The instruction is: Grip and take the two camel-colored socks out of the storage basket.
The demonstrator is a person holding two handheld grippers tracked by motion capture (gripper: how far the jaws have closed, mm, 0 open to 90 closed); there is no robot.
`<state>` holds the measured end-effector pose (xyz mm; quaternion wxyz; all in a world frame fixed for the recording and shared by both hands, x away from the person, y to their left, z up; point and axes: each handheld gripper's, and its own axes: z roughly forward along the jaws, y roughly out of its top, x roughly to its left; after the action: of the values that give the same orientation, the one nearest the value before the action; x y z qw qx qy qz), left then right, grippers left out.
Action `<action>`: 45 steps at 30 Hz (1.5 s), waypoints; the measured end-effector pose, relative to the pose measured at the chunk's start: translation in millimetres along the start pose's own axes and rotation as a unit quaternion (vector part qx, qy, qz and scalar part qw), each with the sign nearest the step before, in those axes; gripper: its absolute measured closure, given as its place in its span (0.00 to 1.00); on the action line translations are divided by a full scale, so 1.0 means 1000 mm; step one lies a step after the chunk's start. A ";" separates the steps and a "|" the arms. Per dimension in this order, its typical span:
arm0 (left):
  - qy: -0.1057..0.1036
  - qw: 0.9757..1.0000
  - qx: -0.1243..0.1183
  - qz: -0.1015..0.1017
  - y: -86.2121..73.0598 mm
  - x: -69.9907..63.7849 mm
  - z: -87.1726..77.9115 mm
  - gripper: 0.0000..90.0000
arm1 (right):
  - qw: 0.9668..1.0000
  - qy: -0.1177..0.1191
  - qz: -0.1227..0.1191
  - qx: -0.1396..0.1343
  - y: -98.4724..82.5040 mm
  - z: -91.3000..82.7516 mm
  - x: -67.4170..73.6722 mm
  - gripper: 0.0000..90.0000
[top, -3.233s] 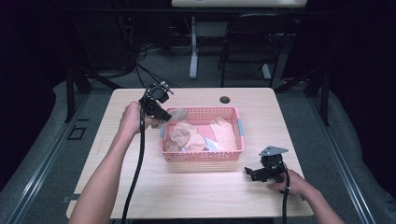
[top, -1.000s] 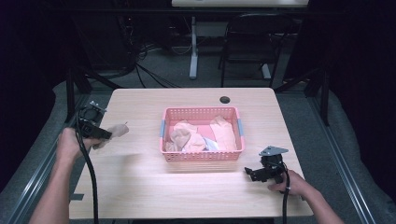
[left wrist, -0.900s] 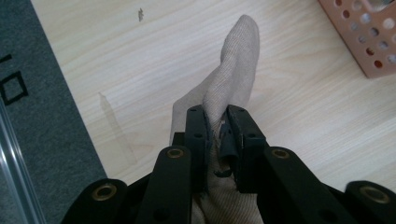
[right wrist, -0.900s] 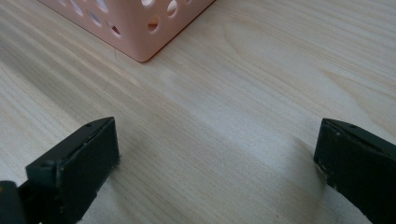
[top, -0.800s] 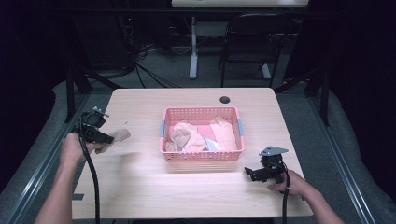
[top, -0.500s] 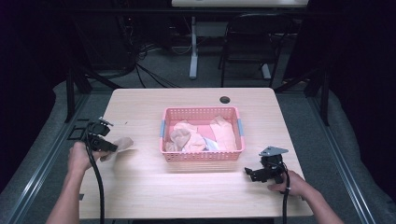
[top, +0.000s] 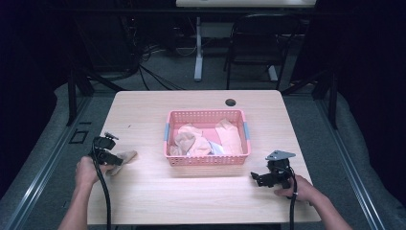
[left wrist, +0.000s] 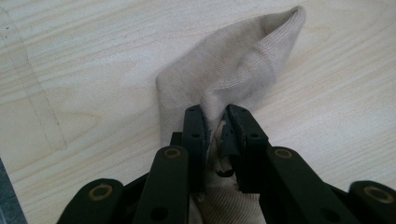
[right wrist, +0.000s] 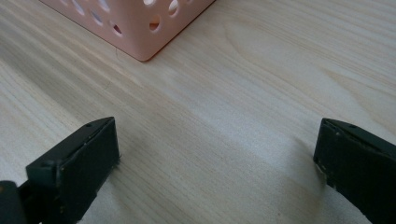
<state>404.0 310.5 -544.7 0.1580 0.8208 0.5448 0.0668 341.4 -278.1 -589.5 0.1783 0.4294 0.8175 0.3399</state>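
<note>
Beige ribbed knit, a small sock (left wrist: 233, 74), lies on the pale wooden tabletop (top: 143, 110) near its left edge, and the left hand-held gripper (top: 115, 158) is clamped on it. In the left gripper view the two black jaws stand close together with a fold of the fabric pinched between them, and the rest of the sock fans out flat on the wood beyond the tips, its far corner pointing away. In the high view the sock (top: 125, 156) shows just right of that gripper, well to the left of the pink perforated plastic basket (top: 206, 115). The person's left hand (top: 85, 171) grips the tool from the near side, with its black cable trailing toward the near edge.

The basket sits at the middle of the tabletop and holds a heap of loose peach, tan and pale blue cloth pieces (top: 203, 141). A small dark round hole (top: 231, 102) lies in the tabletop beyond the basket's far right corner.

The right hand-held gripper (top: 256, 178) rests low over the tabletop at the near right, held by the right hand (top: 299, 191). Its jaws stand wide apart with bare wood between them, and a corner of the basket (right wrist: 140, 28) lies ahead of it.
</note>
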 end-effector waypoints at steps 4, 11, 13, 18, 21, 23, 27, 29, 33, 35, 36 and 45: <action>-0.004 1.000 -0.002 -0.005 -0.001 0.001 0.001 0.84 | 1.000 0.000 0.000 0.000 0.000 0.000 0.000 0.00; -0.027 0.999 -0.017 -0.027 -0.003 0.002 -0.005 0.48 | 1.000 0.001 -0.001 0.001 0.000 0.000 0.000 0.00; -0.024 0.999 -0.020 -0.031 -0.003 0.003 -0.009 0.36 | 1.000 0.001 -0.001 0.001 0.000 0.000 0.000 0.00; -0.018 0.998 -0.041 -0.042 -0.004 0.008 -0.028 0.17 | 1.000 0.001 -0.001 0.001 0.000 0.000 0.000 0.00; -0.012 0.997 -0.058 -0.049 -0.005 0.013 -0.041 0.12 | 1.000 0.001 -0.001 0.001 0.000 0.000 0.000 0.00; -0.011 0.996 -0.066 -0.056 -0.006 0.016 -0.049 0.07 | 1.000 0.001 -0.001 0.001 0.000 0.000 0.000 0.00; -0.008 0.994 -0.086 -0.067 -0.006 0.021 -0.064 0.00 | 1.000 0.001 -0.001 0.001 0.000 0.000 0.000 0.00; -0.005 0.993 -0.098 -0.069 -0.006 0.024 -0.072 0.00 | 1.000 0.001 -0.001 0.001 0.000 0.000 0.000 0.00; 0.001 0.990 -0.123 -0.070 -0.001 0.025 -0.093 0.00 | 1.000 0.001 0.000 0.002 0.000 0.000 0.000 0.00; 0.005 0.989 -0.133 -0.067 0.002 0.026 -0.105 0.00 | 1.000 0.001 0.000 0.002 0.000 -0.001 0.000 0.00; 0.007 0.988 -0.141 -0.067 0.003 0.025 -0.111 0.00 | 1.000 0.001 0.000 0.002 0.000 -0.001 0.000 0.00; 0.015 0.982 -0.181 -0.055 0.019 0.023 -0.150 0.00 | 1.000 0.001 0.000 0.002 0.000 -0.001 0.000 0.00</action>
<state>387.1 352.4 -398.3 0.2992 0.7467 0.5700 0.1675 340.7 -278.1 -589.2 0.1761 0.4297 0.8183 0.3386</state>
